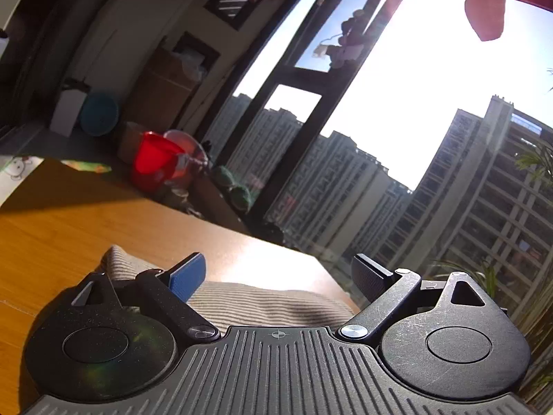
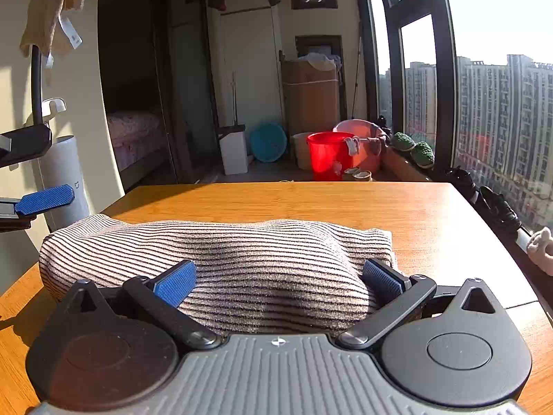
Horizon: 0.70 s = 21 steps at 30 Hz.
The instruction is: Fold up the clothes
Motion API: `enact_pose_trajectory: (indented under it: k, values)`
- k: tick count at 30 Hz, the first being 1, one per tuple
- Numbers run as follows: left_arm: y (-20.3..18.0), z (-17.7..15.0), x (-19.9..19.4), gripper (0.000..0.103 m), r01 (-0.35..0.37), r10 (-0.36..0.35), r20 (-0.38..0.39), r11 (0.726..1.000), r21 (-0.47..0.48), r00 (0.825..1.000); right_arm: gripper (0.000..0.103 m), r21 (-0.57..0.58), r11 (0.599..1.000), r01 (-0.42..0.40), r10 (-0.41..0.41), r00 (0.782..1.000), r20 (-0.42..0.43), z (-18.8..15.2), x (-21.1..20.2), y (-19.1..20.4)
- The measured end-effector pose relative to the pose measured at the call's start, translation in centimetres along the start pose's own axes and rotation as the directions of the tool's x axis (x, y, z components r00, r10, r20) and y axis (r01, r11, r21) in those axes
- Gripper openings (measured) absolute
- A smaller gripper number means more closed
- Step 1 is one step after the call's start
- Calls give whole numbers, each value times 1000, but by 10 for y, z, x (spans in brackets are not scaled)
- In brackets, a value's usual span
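A folded garment [image 2: 221, 259] with fine beige and dark stripes lies in a thick bundle on the wooden table [image 2: 345, 204]. My right gripper [image 2: 278, 273] is open, its blue-padded fingers [image 2: 176, 282] spread wide on either side of the bundle's near bulge. My left gripper [image 2: 34, 171] hangs open off the table's left side, above the bundle's left end. In the left wrist view the left gripper [image 1: 278, 269] is tilted and open with nothing between its fingers. The striped garment [image 1: 262, 301] lies just below it, near the table's corner [image 1: 311, 259].
Beyond the table's far edge stand a red bucket [image 2: 328, 154], a pink basin [image 2: 363, 135], a cardboard box [image 2: 311, 97] and a white bin [image 2: 233, 150]. A tall window [image 2: 484, 103] runs along the right. A white cylinder [image 2: 62, 180] stands at the left.
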<state>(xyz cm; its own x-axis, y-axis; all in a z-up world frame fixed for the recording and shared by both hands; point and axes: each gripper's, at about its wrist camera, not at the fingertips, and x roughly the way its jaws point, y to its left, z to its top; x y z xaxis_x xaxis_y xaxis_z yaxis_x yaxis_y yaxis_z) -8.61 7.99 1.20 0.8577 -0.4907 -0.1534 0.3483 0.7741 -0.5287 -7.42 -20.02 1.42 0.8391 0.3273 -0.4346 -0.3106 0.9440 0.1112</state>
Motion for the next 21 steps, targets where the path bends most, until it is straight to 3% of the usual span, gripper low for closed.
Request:
enact_pose_trajectory:
  k: [3, 5, 9, 16, 21]
  values:
    - [-4, -4, 3, 99, 64, -64, -29, 998, 6, 998, 103, 0, 1000, 1, -1, 1000, 5, -1, -1, 0]
    - [7, -16, 19, 99, -19, 16, -100, 1000, -24, 995, 103, 2, 1000, -2, 2, 1000, 10, -1, -2, 0]
    - [19, -24, 24, 98, -35, 29, -112, 998, -56, 993, 103, 21, 999, -24, 24, 999, 26, -1, -5, -5]
    - [8, -32, 27, 99, -50, 60, -124, 995, 82, 990, 103, 57, 997, -48, 42, 993, 107, -2, -36, -9]
    - [2, -35, 32, 100, -66, 81, -123, 990, 121, 989, 103, 179, 971, -158, 131, 979, 157, 10, -53, -26]
